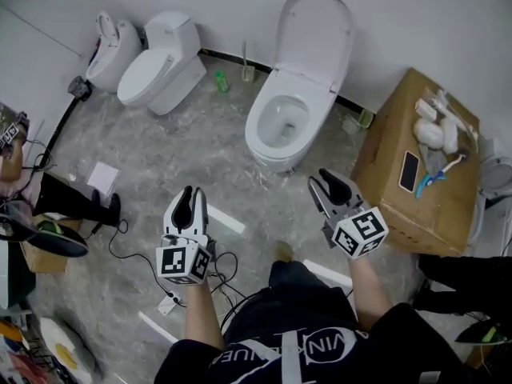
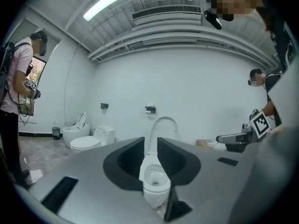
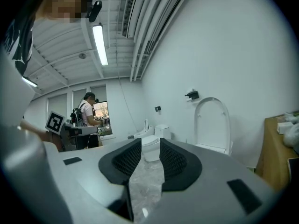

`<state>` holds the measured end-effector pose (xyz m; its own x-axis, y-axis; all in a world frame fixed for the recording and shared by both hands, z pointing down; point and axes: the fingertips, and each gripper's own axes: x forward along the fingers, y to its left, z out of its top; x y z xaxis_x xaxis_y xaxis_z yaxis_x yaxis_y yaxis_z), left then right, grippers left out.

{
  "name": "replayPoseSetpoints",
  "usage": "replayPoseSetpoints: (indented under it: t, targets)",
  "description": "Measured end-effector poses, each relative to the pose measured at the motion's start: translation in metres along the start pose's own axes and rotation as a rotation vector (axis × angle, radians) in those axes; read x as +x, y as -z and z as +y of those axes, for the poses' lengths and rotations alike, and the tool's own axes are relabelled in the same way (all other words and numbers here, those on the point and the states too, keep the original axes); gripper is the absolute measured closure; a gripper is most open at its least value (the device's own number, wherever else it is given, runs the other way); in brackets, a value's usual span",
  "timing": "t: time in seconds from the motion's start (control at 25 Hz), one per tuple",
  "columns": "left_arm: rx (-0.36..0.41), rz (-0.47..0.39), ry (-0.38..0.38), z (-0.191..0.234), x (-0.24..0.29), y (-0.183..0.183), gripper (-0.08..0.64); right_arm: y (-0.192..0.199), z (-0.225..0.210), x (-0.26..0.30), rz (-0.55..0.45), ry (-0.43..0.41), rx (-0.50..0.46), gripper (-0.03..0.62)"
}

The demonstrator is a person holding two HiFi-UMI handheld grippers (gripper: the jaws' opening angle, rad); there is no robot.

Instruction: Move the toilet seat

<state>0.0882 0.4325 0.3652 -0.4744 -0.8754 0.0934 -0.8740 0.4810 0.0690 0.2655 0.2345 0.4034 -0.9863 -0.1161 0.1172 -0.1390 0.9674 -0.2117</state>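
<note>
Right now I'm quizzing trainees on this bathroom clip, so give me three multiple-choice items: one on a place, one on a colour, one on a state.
1. In the head view, the brown cardboard box stands on which side of the nearest white ceramic toilet? A left B right C in front
2. The small bottle on the grey floor is: A green B red C black
3. That toilet's oval lid is: A shut B lying on the floor C upright
Key: 1 B, the box is right of it; 2 A, it shows bright green; 3 C, it stands raised.
</note>
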Motion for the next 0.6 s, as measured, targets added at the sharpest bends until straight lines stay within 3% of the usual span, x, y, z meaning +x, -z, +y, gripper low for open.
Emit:
replayPoseSetpoints:
  t: [0.6]
  targets:
    - [-0.022,0.011,0.126,-0.007,0.114,0.0,0.476,-0.002,-0.056,0.036,0.024,0.084,0.015,0.465]
